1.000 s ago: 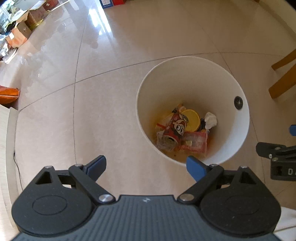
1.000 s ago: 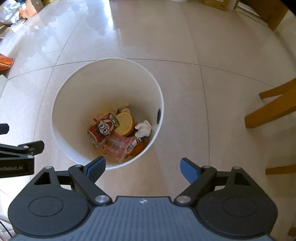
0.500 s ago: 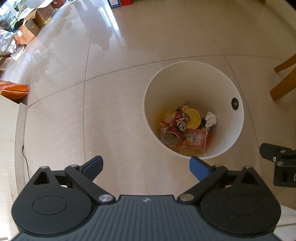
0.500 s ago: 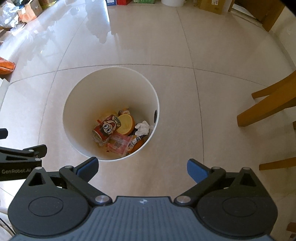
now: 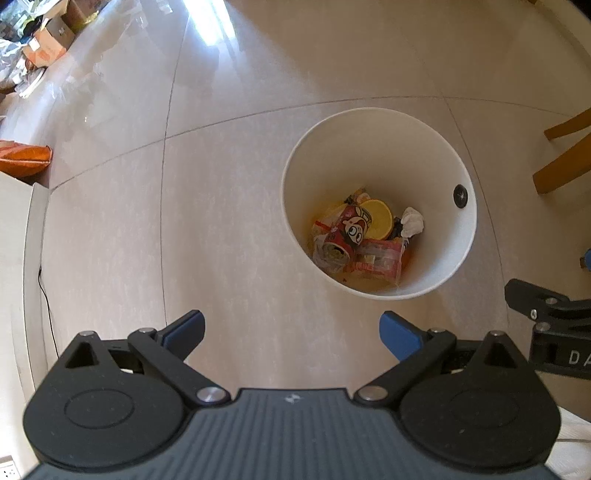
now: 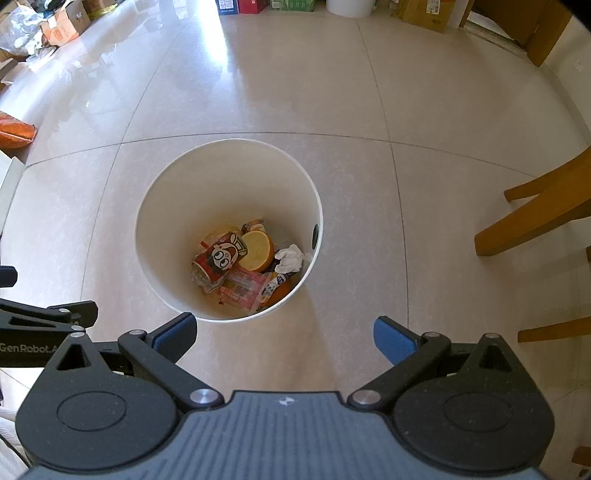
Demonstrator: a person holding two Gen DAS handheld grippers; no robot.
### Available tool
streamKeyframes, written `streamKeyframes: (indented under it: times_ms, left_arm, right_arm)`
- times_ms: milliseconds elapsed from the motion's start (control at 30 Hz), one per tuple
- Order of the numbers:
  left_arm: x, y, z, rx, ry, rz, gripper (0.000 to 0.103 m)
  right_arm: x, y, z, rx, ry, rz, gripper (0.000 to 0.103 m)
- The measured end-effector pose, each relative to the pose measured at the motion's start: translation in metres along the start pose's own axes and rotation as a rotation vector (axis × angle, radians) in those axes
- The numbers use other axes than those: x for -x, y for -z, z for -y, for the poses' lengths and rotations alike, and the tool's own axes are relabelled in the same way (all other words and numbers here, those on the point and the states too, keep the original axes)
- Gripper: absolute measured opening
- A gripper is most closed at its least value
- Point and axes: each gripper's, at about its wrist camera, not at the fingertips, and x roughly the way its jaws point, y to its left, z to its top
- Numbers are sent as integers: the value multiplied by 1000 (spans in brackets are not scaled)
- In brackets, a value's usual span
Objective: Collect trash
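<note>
A white round trash bin (image 5: pixel 436 155) (image 6: pixel 173 206) stands on the tiled floor, seen from above. At its bottom lie a red can with a cartoon face (image 5: pixel 347 230) (image 6: pixel 219 256), an orange half (image 5: pixel 378 219) (image 6: pixel 256 251), a crumpled white tissue (image 5: pixel 412 221) (image 6: pixel 291 258) and a clear wrapper (image 5: pixel 380 258) (image 6: pixel 245 286). My left gripper (image 5: pixel 291 330) hangs open above bare floor, left of the bin and nearer than it. My right gripper (image 6: pixel 282 334) hangs open over the bin's near rim. Both are empty.
Wooden chair legs (image 6: pixel 532 221) (image 5: pixel 561 166) stand right of the bin. An orange bag (image 5: pixel 24 160) (image 6: pixel 14 129) lies at the far left. Cardboard boxes (image 5: pixel 51 31) (image 6: pixel 62 26) line the back wall. A white furniture edge (image 5: pixel 33 258) and a black cable run along the left.
Both grippers have risen, so the bin looks smaller and farther. Their jaws spread slightly wider. The trash in the bin has not moved.
</note>
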Motion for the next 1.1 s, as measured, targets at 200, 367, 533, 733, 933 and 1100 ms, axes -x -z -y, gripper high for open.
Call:
streamKeyframes:
  times_ms: [200,367,533,733,933,1100]
  left_arm:
    - [0,1,0,-1,-8,5,100]
    - [-2,0,0,0,0,2,100]
    - [-2,1,2,-4,0,2,100]
    - [-1,-1,2,-13,4,-3,100]
    - [0,-1,1,-16,5,-4,100]
    - [0,-1,1,-16,8,-4,100]
  right_arm:
    - [1,0,1,-8,-8,5,103]
    - [2,0,1,-7,-7,6,103]
    - [2,0,3,-13,-9,4,103]
    - [-1,0,3,-10,-3,-4,103]
    - [-2,0,3,-15,-5,-5,103]
    - [-3,0,4,-18,-5,-8,103]
